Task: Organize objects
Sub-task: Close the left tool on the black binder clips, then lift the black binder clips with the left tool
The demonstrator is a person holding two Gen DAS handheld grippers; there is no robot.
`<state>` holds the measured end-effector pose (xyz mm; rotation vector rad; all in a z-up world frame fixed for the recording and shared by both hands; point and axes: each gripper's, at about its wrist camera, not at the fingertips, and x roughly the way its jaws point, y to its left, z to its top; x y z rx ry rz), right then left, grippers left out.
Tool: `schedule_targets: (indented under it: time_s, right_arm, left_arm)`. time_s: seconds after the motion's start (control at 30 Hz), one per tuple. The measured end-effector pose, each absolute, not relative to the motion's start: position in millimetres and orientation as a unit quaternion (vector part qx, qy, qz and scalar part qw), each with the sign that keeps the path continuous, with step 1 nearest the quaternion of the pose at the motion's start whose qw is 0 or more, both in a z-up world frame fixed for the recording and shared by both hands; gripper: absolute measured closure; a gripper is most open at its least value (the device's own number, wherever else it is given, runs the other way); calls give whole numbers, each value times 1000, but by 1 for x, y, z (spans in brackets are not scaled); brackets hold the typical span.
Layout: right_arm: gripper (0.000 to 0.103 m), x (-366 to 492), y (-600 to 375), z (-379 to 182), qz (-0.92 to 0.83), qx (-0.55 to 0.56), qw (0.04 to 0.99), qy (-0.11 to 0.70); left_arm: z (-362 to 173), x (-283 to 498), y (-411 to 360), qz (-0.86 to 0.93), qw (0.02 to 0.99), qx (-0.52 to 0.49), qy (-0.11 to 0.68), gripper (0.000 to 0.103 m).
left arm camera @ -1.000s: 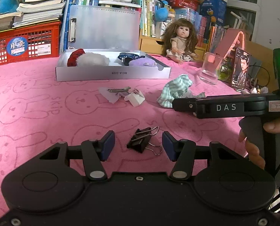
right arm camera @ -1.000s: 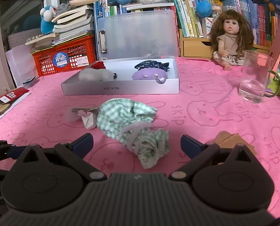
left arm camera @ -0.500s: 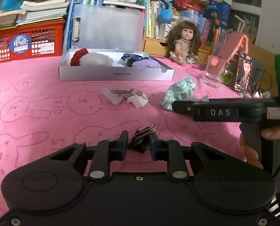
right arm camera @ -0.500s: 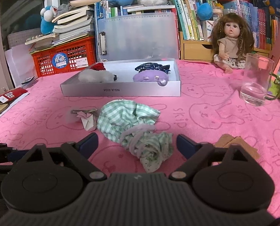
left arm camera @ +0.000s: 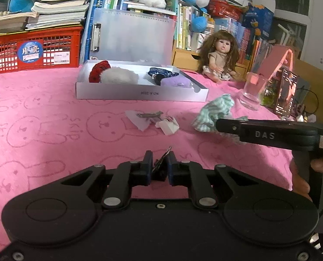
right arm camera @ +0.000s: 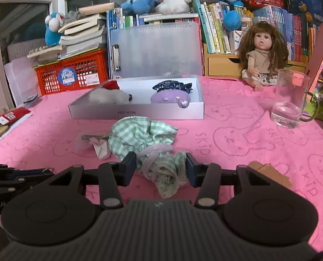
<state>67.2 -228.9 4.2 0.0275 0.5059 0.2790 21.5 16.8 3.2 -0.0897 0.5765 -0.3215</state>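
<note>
My left gripper point(left arm camera: 159, 167) is shut on black binder clips point(left arm camera: 161, 165) and holds them just above the pink cloth. My right gripper point(right arm camera: 161, 167) has closed around the near end of a bunched green checked cloth point(right arm camera: 141, 137); both pads touch it. The cloth also shows in the left wrist view point(left arm camera: 215, 111), with the right gripper's body in front of it. A white open box point(right arm camera: 137, 113) with several soft items inside lies beyond, also in the left wrist view point(left arm camera: 139, 92). Crumpled paper scraps with a hair clip point(left arm camera: 152, 119) lie between.
A glass mug point(right arm camera: 289, 102) stands at the right. A doll point(right arm camera: 261, 54) sits behind it. A red crate point(left arm camera: 35, 50), a clear file case point(left arm camera: 131, 37), books and plush toys line the back. A brown card piece point(right arm camera: 270, 171) lies near my right finger.
My left gripper closed fully on the binder clips and lifted them slightly. My right gripper closed from wide open onto the near end of the green cloth.
</note>
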Motion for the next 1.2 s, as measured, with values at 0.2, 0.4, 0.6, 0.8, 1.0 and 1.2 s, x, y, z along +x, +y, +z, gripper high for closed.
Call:
schedule_targets:
  time_s: [0.2, 0.4, 0.6, 0.8, 1.0, 1.2]
  right_arm:
    - [52, 66, -232, 10, 135, 19, 961, 240]
    - [52, 64, -232, 12, 132, 23, 963, 235]
    - [52, 63, -233, 15, 130, 24, 965, 229]
    - [52, 64, -236, 14, 123, 30, 965, 230]
    - [52, 66, -238, 12, 120, 34, 964, 236]
    - [52, 66, -239, 10, 119, 38, 963, 240]
  left_arm:
    - [9, 25, 19, -152, 948, -43, 275, 93]
    - [13, 24, 15, -153, 951, -34, 268, 93]
    - [17, 27, 15, -151, 952, -32, 263, 94]
    - [20, 19, 17, -165, 954, -31, 249, 87]
    - [14, 5, 13, -178, 954, -10, 241, 58]
    - [3, 4, -1, -192, 946, 25, 262, 51]
